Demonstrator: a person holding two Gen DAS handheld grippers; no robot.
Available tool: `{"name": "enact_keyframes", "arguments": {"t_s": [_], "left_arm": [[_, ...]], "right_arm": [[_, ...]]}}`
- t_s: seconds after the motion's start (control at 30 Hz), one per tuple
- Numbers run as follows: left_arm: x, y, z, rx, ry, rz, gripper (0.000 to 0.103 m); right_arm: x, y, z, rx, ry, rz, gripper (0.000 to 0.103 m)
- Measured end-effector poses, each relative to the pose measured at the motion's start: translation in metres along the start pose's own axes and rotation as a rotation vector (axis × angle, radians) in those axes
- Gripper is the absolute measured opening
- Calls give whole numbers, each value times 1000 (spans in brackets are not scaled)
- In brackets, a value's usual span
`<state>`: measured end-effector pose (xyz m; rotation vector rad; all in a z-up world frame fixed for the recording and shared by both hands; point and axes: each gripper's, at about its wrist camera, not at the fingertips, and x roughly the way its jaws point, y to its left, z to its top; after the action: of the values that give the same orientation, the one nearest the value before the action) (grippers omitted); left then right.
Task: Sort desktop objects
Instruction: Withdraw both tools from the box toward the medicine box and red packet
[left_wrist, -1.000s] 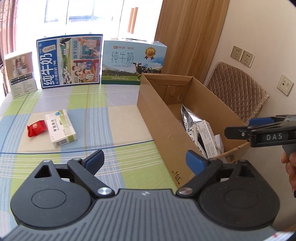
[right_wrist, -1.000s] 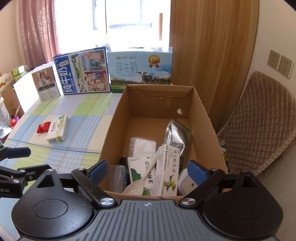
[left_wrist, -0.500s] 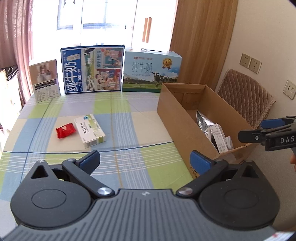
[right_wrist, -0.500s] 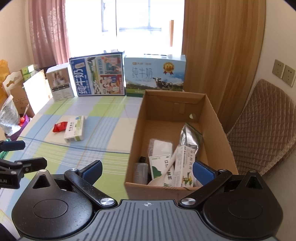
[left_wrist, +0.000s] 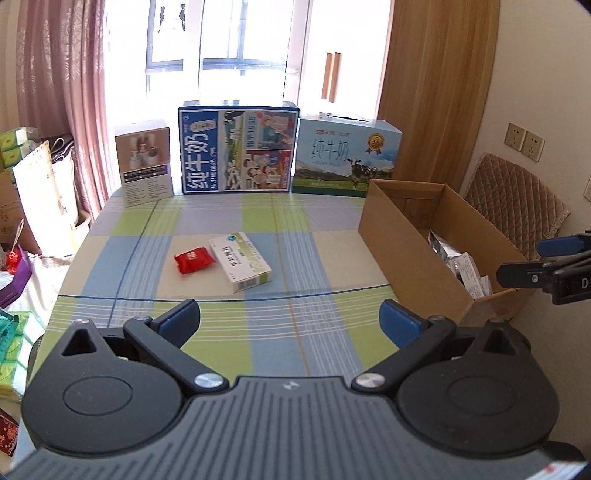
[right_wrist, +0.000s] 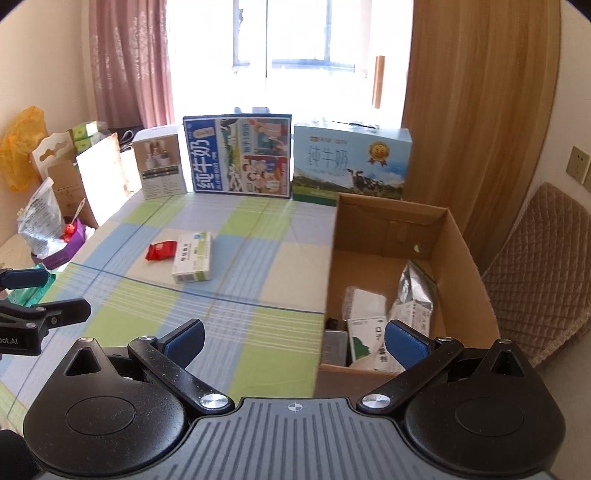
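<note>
the left claw (left_wrist: 290, 319) hangs above the near edge of the desk (left_wrist: 321, 343), its blue-padded fingers spread wide with nothing between them. the right claw (right_wrist: 293, 338) is likewise released and empty, hovering over the near left corner of the cardboard box (right_wrist: 467, 258), with one pad above the checked tablecloth and the other above the box's contents. each claw shows at the edge of the other's view, well apart from it.

inside the open box, at its near end, lie a green-and-white medicine carton (right_wrist: 373, 349), a clear-wrapped white pack (right_wrist: 364, 304) and a silver foil pouch (right_wrist: 413, 291) leaning against the right wall; a dark item in the near left corner is too shadowed to name. the box stands on the right side of the desk, its far end bare.

further out, near the middle of the desk and well left of the box, a white and green medicine box (left_wrist: 240, 261) lies flat, angled. a small red snack packet (left_wrist: 194, 259) rests just beside its left side, close enough that i cannot tell if they touch.

at the far edge, three cartons stand upright in a row: a small white product box (left_wrist: 144, 167), a blue milk carton (left_wrist: 238, 149) and a pale blue pure-milk carton (left_wrist: 347, 158). behind them is a bright window (left_wrist: 221, 48), and a quilted chair (right_wrist: 543, 266) sits to the right of the box.
</note>
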<state>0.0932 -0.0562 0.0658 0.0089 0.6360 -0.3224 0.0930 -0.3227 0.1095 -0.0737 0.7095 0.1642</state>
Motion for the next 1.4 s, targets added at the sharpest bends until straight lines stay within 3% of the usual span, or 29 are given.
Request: {"name": "enact_keyframes", "arguments": {"t_s": [0.57, 1.0, 1.4], "left_arm": [[-14, 80, -23, -70, 43, 81, 101], [18, 103, -32, -48, 83, 128, 101], [64, 125, -29, -113, 118, 177, 101]], "right_arm": [[24, 60, -1, -67, 27, 83, 101], [70, 85, 2, -95, 75, 132, 101], [126, 93, 0, -87, 112, 170, 101]]}}
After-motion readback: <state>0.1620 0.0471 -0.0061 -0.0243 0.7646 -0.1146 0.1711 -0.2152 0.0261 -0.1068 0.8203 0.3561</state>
